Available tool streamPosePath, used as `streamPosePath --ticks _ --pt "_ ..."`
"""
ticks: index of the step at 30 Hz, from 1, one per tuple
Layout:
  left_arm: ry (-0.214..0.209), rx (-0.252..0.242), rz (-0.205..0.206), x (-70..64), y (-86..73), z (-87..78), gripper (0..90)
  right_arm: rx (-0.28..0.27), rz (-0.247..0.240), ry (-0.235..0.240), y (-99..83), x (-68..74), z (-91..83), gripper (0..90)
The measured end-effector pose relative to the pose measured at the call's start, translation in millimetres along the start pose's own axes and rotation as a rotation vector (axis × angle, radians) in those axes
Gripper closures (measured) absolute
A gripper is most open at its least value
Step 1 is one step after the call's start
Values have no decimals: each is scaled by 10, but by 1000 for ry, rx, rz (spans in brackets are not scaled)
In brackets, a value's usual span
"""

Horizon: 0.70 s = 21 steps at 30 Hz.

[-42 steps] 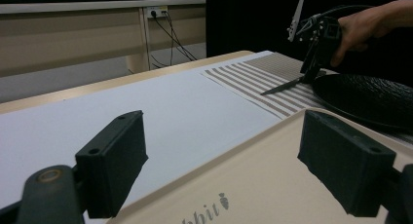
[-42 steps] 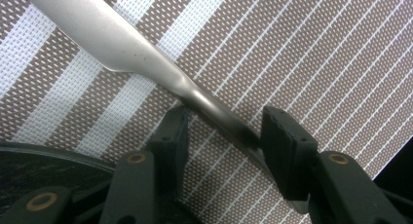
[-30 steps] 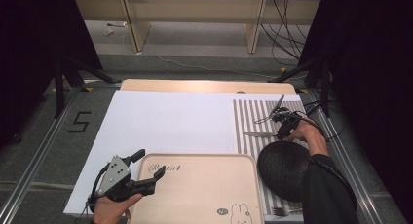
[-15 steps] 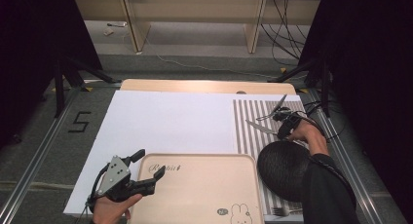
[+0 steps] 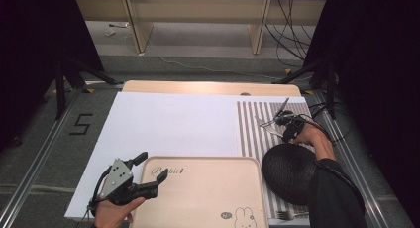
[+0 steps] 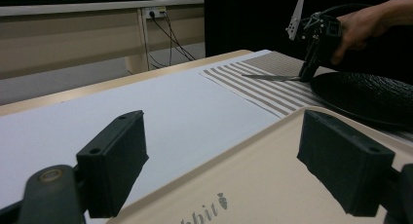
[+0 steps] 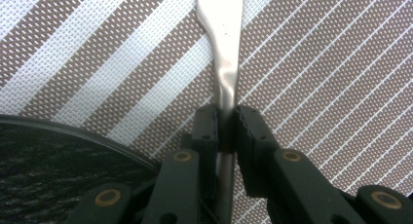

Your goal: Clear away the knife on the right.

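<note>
Where the right gripper point(image 5: 286, 129) is clamped on the handle of a steel utensil point(image 7: 221, 48), the item's long axis runs straight on from the jaws, away from the hand and over the striped mat point(image 5: 252, 129); its working end is cut off in the right gripper view, so knife or spoon cannot be told.

- Utensil point(image 5: 267, 122): one. Held low over the mat, just beyond the far rim of the plate point(image 5: 289, 173); contact with the mat cannot be told. It points toward the desk's middle, blade side away from the plate.
- Plate: one, black, textured, on the mat, just beside the gripper's near side.
- Fork point(image 5: 292, 215): one, at the mat's near edge, partly behind the sleeve.
- Tray point(image 5: 198, 198): one, pale wood, rabbit print, bare.
- Mat: one, brown-and-white stripes.
- White sheet point(image 5: 168, 129): one, covering most of the desk point(image 5: 208, 87).
- Left gripper point(image 5: 148, 174): jaws apart, holding nothing, at the tray's left far corner, well apart from the utensil.

Judgement: the right hand alone governs the utensil; the coming placement turns on that axis lining up beside the plate.
</note>
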<state>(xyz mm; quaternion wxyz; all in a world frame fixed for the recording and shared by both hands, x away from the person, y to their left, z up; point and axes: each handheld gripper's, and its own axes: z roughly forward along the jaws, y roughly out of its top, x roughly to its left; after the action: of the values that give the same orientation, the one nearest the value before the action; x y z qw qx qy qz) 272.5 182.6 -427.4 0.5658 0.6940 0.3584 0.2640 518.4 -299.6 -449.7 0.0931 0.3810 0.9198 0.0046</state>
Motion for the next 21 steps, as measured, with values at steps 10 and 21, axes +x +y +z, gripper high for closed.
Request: streamPosePath --ticks 10,21 --pt "1 -1 -6 3 4 16 172 -22 -41 -35 -10 19 -33 798" --pt "-1 2 -4 -5 2 17 172 -70 -41 -113 -34 -70 -136 803"
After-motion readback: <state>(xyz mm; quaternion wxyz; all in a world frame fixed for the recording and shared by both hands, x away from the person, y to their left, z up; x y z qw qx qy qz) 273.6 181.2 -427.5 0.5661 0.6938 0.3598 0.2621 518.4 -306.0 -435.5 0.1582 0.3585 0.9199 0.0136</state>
